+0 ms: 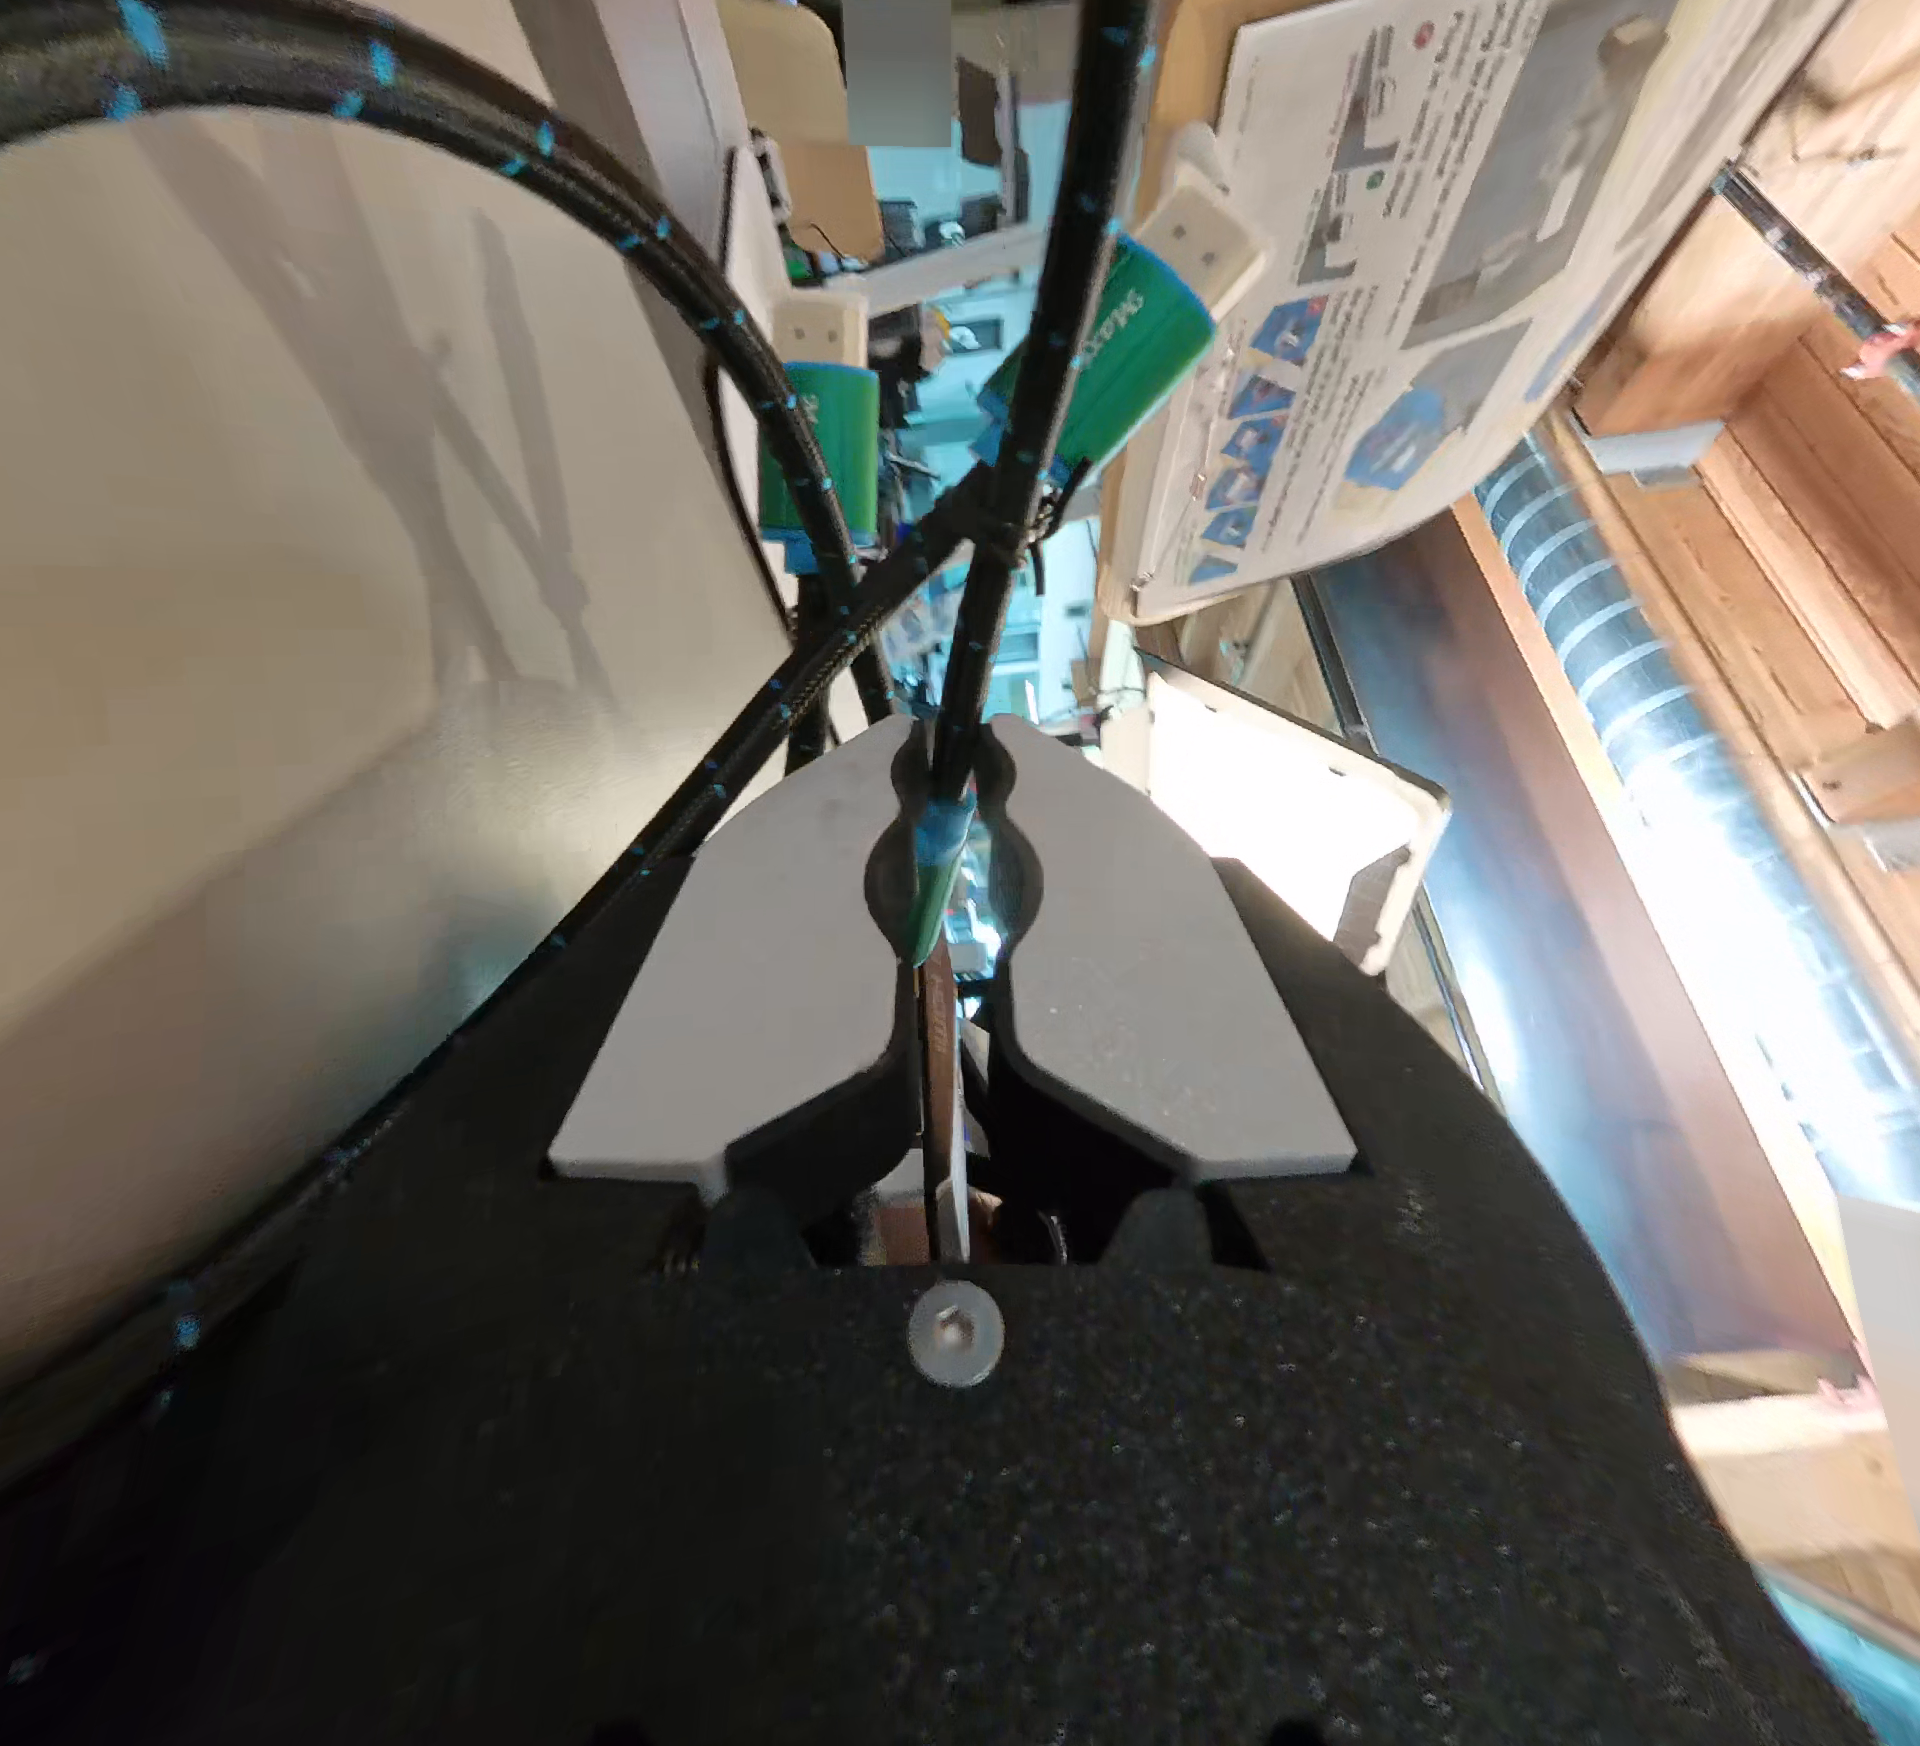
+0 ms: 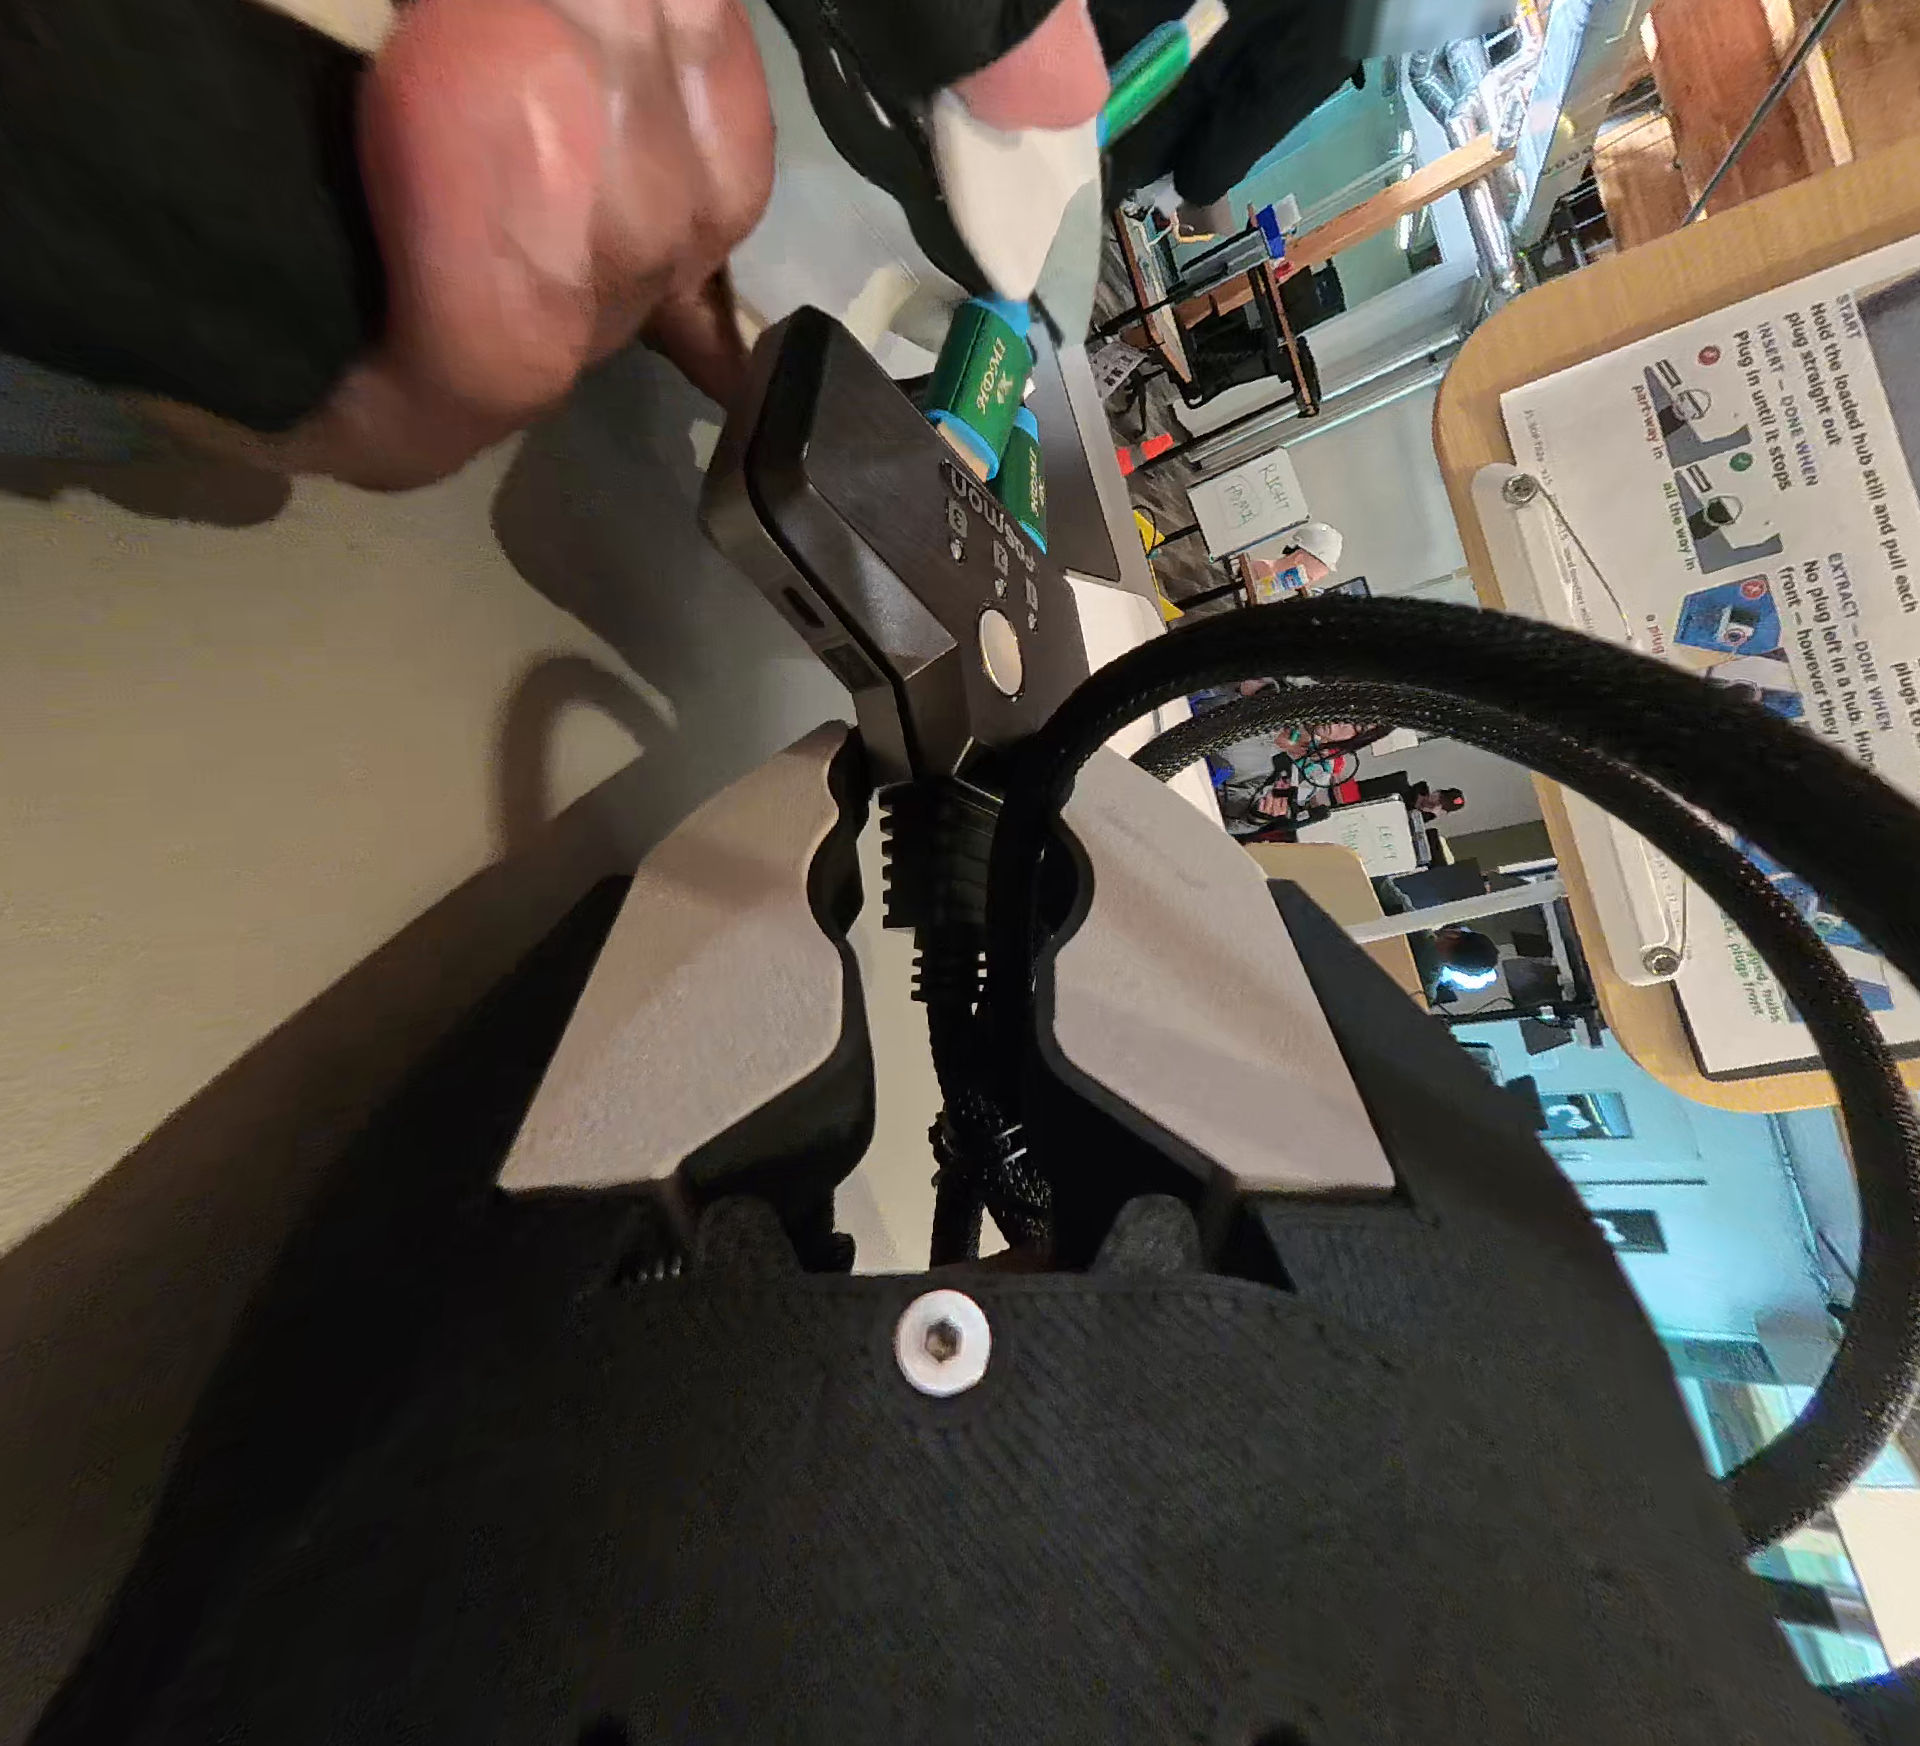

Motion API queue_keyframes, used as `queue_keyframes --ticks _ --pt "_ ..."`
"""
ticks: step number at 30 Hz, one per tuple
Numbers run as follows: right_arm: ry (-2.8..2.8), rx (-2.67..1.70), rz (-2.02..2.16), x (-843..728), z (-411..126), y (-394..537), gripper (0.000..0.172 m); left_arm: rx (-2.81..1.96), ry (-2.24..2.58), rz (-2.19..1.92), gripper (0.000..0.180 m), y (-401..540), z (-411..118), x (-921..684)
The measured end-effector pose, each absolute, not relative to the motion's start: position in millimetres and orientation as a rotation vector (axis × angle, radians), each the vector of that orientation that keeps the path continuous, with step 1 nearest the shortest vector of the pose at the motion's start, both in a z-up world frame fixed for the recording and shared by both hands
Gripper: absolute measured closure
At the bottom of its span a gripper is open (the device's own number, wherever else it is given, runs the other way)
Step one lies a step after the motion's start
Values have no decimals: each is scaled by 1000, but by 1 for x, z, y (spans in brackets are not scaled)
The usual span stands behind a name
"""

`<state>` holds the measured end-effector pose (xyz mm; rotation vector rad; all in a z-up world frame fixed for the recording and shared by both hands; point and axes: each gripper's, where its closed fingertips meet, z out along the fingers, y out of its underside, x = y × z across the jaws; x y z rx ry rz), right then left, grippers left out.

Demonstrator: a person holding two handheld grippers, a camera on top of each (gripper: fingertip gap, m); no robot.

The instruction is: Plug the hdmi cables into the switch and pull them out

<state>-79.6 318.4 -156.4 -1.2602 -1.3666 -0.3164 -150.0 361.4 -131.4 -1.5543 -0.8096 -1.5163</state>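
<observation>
My left gripper (image 1: 951,730) is shut on a green USB plug (image 1: 938,886) with a blue band, and a black braided cable (image 1: 1091,138) runs up from between its fingertips. In the right wrist view, its white fingers (image 2: 1008,190) hold the green plug (image 2: 1153,70) above the hub, gripped by a gloved hand (image 2: 540,169). My right gripper (image 2: 951,761) is shut on the cable end of a black USB hub (image 2: 883,533), with the ribbed strain relief (image 2: 935,865) between the fingers. Two green plugs (image 2: 977,377) sit in the hub's far side.
A wooden board with a printed sheet (image 1: 1455,242) stands to the right and also shows in the right wrist view (image 2: 1662,553). A braided cable loop (image 2: 1558,657) arcs over my right finger. Two more green plugs (image 1: 821,460) hang among cables above the cream tabletop (image 1: 312,553). My hands' fingertips stand some 9 centimeters from each other.
</observation>
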Motion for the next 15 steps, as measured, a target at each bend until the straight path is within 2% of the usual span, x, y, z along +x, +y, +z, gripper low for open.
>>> queue_keyframes --ticks 7,15 --pt "-1365 -1273 -302 -77 -157 320 142 -1575 -516 -1667 163 350 -112 -140" --pt "-1377 -1261 -285 -75 -157 319 141 -1678 -359 -1581 155 346 -112 -134"
